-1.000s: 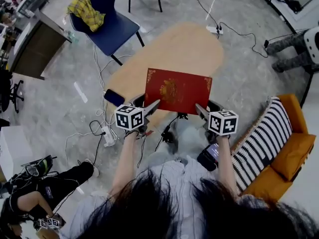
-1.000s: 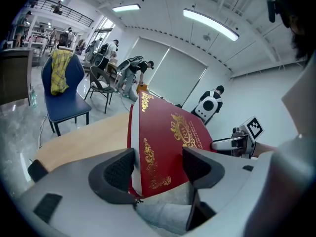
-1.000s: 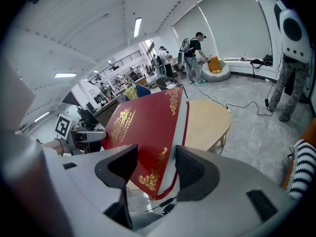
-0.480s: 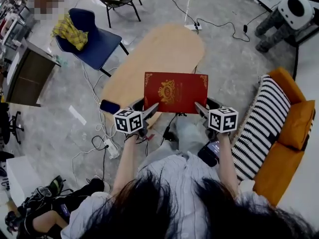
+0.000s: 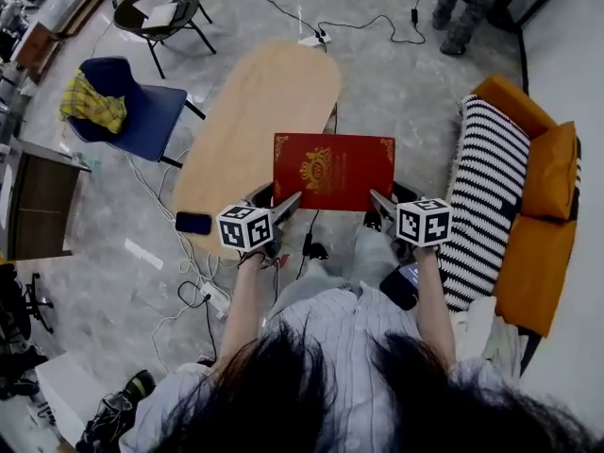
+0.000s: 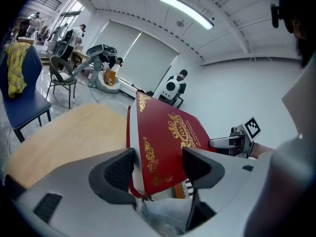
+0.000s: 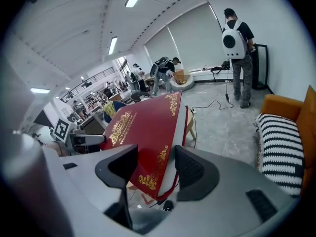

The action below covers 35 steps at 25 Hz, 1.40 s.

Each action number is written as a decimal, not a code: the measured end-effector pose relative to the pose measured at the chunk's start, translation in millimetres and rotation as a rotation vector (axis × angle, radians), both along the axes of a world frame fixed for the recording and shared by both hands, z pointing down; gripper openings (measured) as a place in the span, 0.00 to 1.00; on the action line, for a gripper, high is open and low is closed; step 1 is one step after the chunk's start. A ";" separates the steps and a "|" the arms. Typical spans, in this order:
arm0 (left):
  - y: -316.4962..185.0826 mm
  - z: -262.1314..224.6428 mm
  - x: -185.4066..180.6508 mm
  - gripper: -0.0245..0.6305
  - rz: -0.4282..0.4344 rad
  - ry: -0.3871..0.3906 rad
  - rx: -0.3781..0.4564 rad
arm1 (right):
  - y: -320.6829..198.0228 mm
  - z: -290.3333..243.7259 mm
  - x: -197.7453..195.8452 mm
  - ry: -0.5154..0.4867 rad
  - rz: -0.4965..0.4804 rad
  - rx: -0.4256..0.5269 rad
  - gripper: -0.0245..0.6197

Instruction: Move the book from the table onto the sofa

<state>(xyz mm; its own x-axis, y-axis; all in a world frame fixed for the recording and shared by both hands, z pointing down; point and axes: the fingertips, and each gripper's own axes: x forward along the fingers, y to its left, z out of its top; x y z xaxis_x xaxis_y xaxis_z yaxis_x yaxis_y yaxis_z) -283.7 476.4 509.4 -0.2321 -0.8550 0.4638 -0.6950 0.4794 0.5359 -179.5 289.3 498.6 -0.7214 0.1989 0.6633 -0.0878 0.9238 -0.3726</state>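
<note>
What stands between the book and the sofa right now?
Nothing visible. The book, clamped by the left gripper and right gripper, has only bare floor between it and the sofa. A striped blanket lies on the sofa's near side.

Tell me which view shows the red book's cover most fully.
The head view: the red book faces the camera, its whole cover visible, held by the left gripper and right gripper. Each gripper view shows it slanted, one corner between the jaws.
</note>
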 end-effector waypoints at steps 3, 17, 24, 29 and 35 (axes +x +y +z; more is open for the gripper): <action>-27.5 -1.3 4.1 0.52 0.027 -0.007 0.007 | -21.5 0.2 15.4 -0.008 0.073 -0.010 0.42; -168.2 -1.0 60.2 0.52 0.289 0.007 -0.028 | -131.6 4.5 108.8 -0.002 0.302 -0.041 0.42; -254.6 -7.3 93.0 0.52 0.349 0.006 -0.055 | -210.9 3.4 148.3 -0.008 0.351 -0.064 0.42; -314.1 -8.0 120.2 0.52 0.380 0.010 -0.059 | -264.5 2.2 180.4 -0.016 0.391 -0.075 0.42; -376.1 -13.8 155.6 0.52 0.444 0.016 -0.066 | -318.5 -1.2 223.1 -0.025 0.460 -0.087 0.42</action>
<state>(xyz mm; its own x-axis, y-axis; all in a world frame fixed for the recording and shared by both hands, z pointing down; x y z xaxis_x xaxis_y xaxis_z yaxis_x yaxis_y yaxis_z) -128.1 100.3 495.6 0.1580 -0.8384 0.5216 -0.8329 0.1705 0.5265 43.6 -29.2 497.4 -0.7633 -0.0917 0.6395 -0.4712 0.7563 -0.4539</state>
